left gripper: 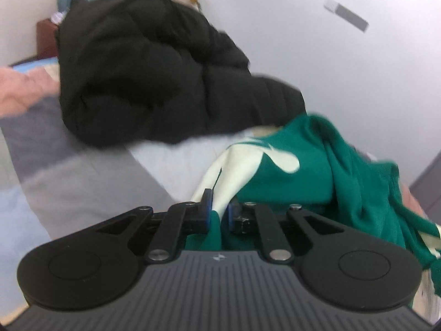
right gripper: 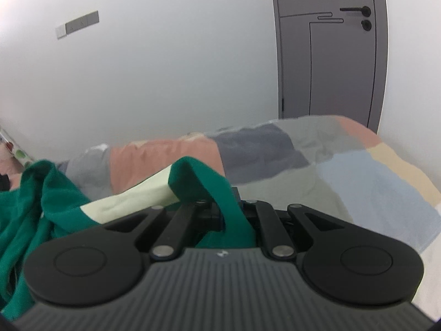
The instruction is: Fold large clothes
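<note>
Both my jaws are clamped on the green sweatshirt (left gripper: 297,176): left gripper (left gripper: 220,209), right gripper (right gripper: 234,215). It hangs bunched over the bed (right gripper: 358,182); folding has barely begun.

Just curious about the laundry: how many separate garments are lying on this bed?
2 clearly: a black puffy jacket heaped farther back by the wall, and a green and cream garment in front. A blurred pink item at the left edge may be another.
</note>
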### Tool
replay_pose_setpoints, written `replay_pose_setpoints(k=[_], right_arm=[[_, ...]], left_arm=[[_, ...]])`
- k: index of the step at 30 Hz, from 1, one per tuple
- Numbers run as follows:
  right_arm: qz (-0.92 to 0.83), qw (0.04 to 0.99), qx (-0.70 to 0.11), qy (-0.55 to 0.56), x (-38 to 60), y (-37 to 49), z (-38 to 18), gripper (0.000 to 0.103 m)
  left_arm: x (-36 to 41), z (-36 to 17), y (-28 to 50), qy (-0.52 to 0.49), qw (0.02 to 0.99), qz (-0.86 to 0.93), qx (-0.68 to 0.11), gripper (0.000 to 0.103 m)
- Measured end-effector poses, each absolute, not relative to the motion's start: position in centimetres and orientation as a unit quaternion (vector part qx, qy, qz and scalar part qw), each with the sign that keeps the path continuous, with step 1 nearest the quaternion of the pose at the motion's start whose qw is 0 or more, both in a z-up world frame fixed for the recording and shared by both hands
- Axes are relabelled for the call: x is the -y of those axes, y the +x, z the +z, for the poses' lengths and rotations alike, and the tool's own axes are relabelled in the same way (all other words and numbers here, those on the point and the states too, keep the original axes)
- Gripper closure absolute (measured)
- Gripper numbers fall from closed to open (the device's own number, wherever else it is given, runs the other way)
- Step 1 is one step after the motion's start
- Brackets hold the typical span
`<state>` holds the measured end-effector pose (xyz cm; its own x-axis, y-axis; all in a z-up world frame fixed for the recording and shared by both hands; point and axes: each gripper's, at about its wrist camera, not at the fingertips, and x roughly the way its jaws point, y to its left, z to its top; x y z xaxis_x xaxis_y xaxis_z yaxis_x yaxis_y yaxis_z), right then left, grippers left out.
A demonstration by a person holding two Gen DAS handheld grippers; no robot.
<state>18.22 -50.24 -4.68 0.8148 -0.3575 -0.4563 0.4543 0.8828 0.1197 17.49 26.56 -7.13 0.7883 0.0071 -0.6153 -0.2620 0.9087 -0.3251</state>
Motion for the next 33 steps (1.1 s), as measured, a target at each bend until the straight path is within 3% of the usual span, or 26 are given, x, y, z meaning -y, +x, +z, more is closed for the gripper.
replay_pose_setpoints(k=[7, 11, 15, 20, 22, 24, 25, 26, 27, 29, 33], right_arm=[[-0.221, 0.951, -0.196, 0.095, 51.7, 19.3, -3.2, 0.096], [-0.245, 0.940, -0.226, 0.069, 52.1, 20.1, -5.7, 0.096], [-0.262, 0.929, -0.252, 0.063, 52.9, 20.1, -8.9, 0.096], [-0.262, 0.924, -0.267, 0.086, 53.5, 19.9, -10.7, 0.095], [-0.259, 0.925, -0.263, 0.088, 53.3, 19.5, -10.7, 0.094], [-0.256, 0.928, -0.257, 0.091, 53.2, 19.2, -10.2, 0.092], [-0.256, 0.927, -0.257, 0.091, 53.2, 19.1, -10.0, 0.091], [-0.257, 0.927, -0.257, 0.090, 52.8, 18.9, -9.7, 0.080], [-0.257, 0.928, -0.253, 0.090, 52.5, 18.6, -9.3, 0.060], [-0.248, 0.935, -0.235, 0.093, 51.7, 17.7, -8.3, 0.040], [-0.230, 0.949, -0.200, 0.082, 49.4, 15.9, -5.6, 0.041]], left_arm=[[-30.7, -3.0, 22.8, -0.139, 0.937, 0.156, -0.280, 0.091], [-31.2, -6.9, 26.5, -0.085, 0.922, 0.197, -0.321, 0.091], [-32.3, -11.1, 27.2, -0.112, 0.911, 0.191, -0.347, 0.091], [-32.4, -12.1, 26.9, -0.110, 0.914, 0.175, -0.348, 0.089], [-32.4, -11.5, 26.4, -0.123, 0.913, 0.168, -0.350, 0.081], [-32.5, -10.8, 25.5, -0.146, 0.912, 0.165, -0.347, 0.040], [-32.4, -10.3, 25.1, -0.154, 0.912, 0.169, -0.339, 0.034], [-32.2, -9.6, 24.4, -0.156, 0.915, 0.177, -0.326, 0.033], [-31.6, -8.9, 23.8, -0.154, 0.919, 0.179, -0.315, 0.032], [-30.1, -7.7, 22.7, -0.154, 0.925, 0.164, -0.307, 0.032], [-26.2, -5.4, 20.1, -0.160, 0.937, 0.117, -0.286, 0.032]])
